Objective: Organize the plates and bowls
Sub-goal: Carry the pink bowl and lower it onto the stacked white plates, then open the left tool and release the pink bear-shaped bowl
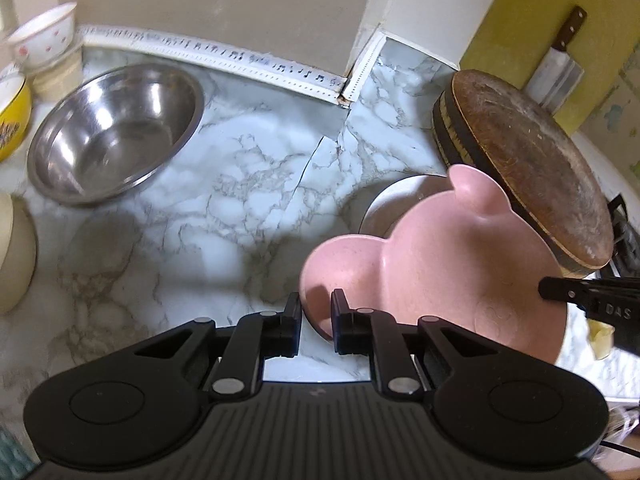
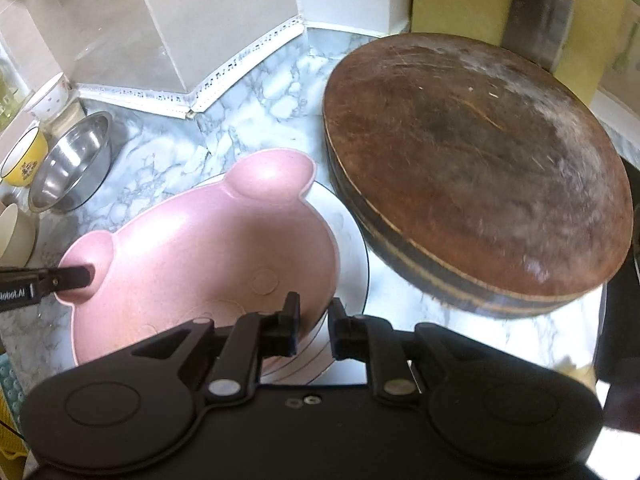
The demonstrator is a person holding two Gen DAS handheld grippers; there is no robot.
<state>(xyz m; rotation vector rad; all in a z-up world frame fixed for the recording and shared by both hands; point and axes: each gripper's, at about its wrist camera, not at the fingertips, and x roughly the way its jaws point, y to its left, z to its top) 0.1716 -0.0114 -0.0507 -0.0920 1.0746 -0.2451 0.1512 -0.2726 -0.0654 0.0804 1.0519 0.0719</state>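
A pink bear-shaped plate [image 1: 440,264] with two round ears is held tilted above a white plate [image 1: 396,204] on the marble counter. My left gripper [image 1: 316,312] is shut on the rim of the plate's left ear. My right gripper [image 2: 314,320] is shut on the plate's opposite rim; it enters the left wrist view [image 1: 560,292] from the right. In the right wrist view the pink plate [image 2: 208,256] covers most of the white plate [image 2: 348,236], and the left gripper's fingers [image 2: 74,276] pinch the ear at the left.
A steel bowl [image 1: 116,132] sits at the back left, with a yellow bowl [image 1: 12,120], a flowered white bowl [image 1: 44,36] and a cream bowl [image 1: 16,256] around it. A thick round wooden chopping board [image 2: 476,168] stands right of the plates. A cleaver [image 1: 556,68] leans on the yellow wall.
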